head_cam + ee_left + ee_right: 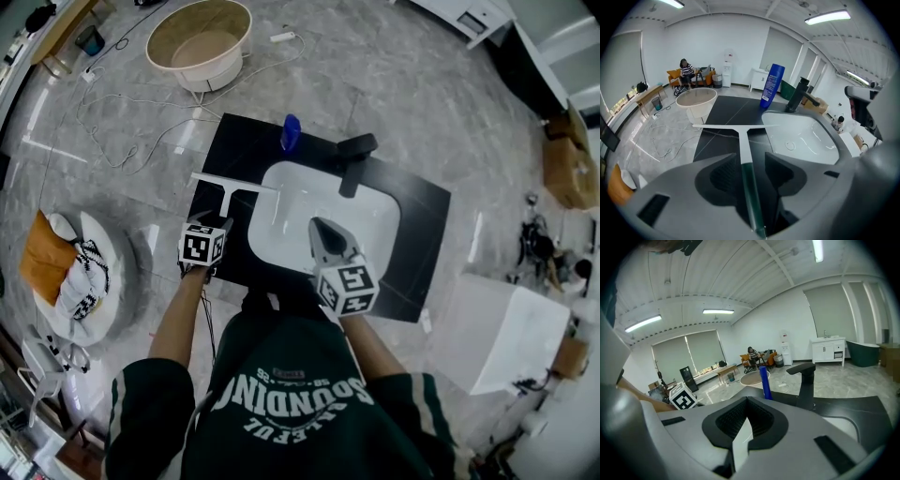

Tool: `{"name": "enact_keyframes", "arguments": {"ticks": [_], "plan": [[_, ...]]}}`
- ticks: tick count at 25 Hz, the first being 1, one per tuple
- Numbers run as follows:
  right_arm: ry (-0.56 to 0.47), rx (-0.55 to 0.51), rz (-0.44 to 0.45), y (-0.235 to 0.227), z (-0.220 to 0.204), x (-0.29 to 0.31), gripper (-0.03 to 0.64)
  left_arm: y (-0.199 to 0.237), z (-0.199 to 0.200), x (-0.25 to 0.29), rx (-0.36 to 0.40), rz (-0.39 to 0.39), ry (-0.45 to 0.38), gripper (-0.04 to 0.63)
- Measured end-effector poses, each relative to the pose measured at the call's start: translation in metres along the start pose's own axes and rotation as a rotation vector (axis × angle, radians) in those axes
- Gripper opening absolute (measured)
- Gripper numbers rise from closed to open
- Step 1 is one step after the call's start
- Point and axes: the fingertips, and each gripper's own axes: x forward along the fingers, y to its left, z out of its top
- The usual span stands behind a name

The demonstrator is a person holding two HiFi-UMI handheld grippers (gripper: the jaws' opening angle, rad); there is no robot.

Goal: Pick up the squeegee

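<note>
The squeegee (228, 187) lies on the black counter (234, 141), left of the white sink (380, 211). Its pale blade lies crosswise at the far end and its handle points back toward me. My left gripper (208, 227) stands open around that handle. In the left gripper view the dark part of the squeegee (740, 136) handle runs between the two jaws of the left gripper (745, 166), with a small gap on each side. My right gripper (328, 239) hovers over the sink's near part. In its own view the right gripper (746, 401) is shut, with nothing held.
A blue bottle (291, 132) and a black faucet (354, 155) stand at the sink's far rim. A round beige tub (197, 42) and loose cables lie on the floor beyond. A white box (511, 328) stands to the right, and a round seat with cloth (75, 267) to the left.
</note>
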Motion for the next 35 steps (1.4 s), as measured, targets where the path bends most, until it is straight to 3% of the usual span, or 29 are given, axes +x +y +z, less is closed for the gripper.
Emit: {"name": "enact_keyframes", "arguments": {"ticks": [15,18,23,27,35], "plan": [[0.015,0.037,-0.038,-0.014,-0.006,-0.005,0.0,0.009,-0.004,0.03,-0.027,0.007,0.163,0.183],[0.014,0.051,-0.04,-0.016,-0.008,-0.005,0.0,0.01,-0.004,0.031,0.001,0.027,0.172,0.181],[0.015,0.064,-0.042,-0.018,-0.011,-0.007,0.0,0.016,-0.006,0.031,0.089,0.047,0.218,0.119],[0.016,0.074,-0.048,-0.02,-0.012,-0.009,0.0,0.019,-0.005,0.032,0.047,0.01,0.221,0.095],[0.011,0.08,-0.058,-0.018,-0.012,-0.016,0.0,0.016,-0.004,0.026,0.041,0.005,0.18,0.087]]}}
